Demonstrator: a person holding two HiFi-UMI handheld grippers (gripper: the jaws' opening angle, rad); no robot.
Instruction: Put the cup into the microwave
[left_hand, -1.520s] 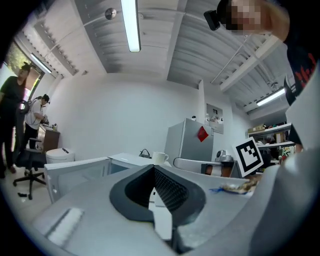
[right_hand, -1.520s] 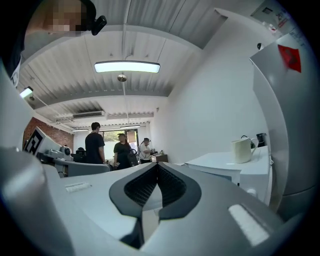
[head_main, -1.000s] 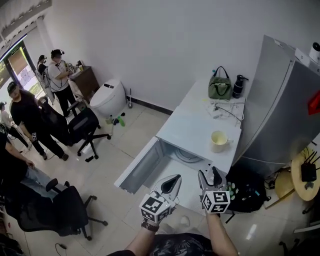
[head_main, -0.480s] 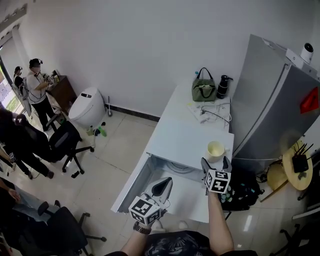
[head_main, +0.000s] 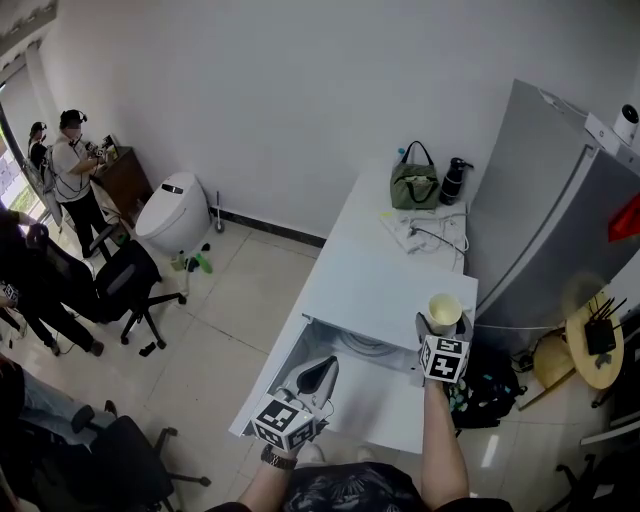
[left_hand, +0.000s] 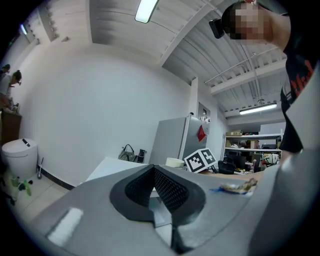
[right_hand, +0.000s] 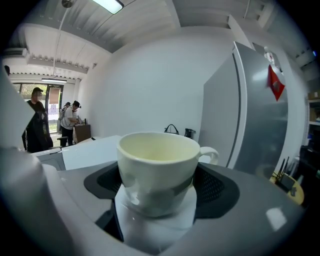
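Observation:
A cream cup (head_main: 444, 310) with a handle stands upright at the near right corner of the white counter (head_main: 375, 285). My right gripper (head_main: 443, 322) is around it. In the right gripper view the cup (right_hand: 157, 167) fills the space between the two dark pads (right_hand: 212, 187), and the jaws are closing on it. My left gripper (head_main: 318, 372) is shut and empty, and it hovers over the lowered white door (head_main: 350, 400) of the open microwave (head_main: 365, 345), where a round plate shows. In the left gripper view its pads (left_hand: 167, 187) meet at the tip.
A grey fridge (head_main: 560, 220) stands right of the counter. At the counter's far end are a green bag (head_main: 414, 185), a black bottle (head_main: 453, 180) and cables (head_main: 430, 232). A dark bag (head_main: 490, 385) lies on the floor. A toilet (head_main: 172, 210), office chairs (head_main: 135, 285) and people are at the left.
My right gripper has moved forward to the cup and now has it between its jaws. The left gripper has drifted left and nearer to me, still shut.

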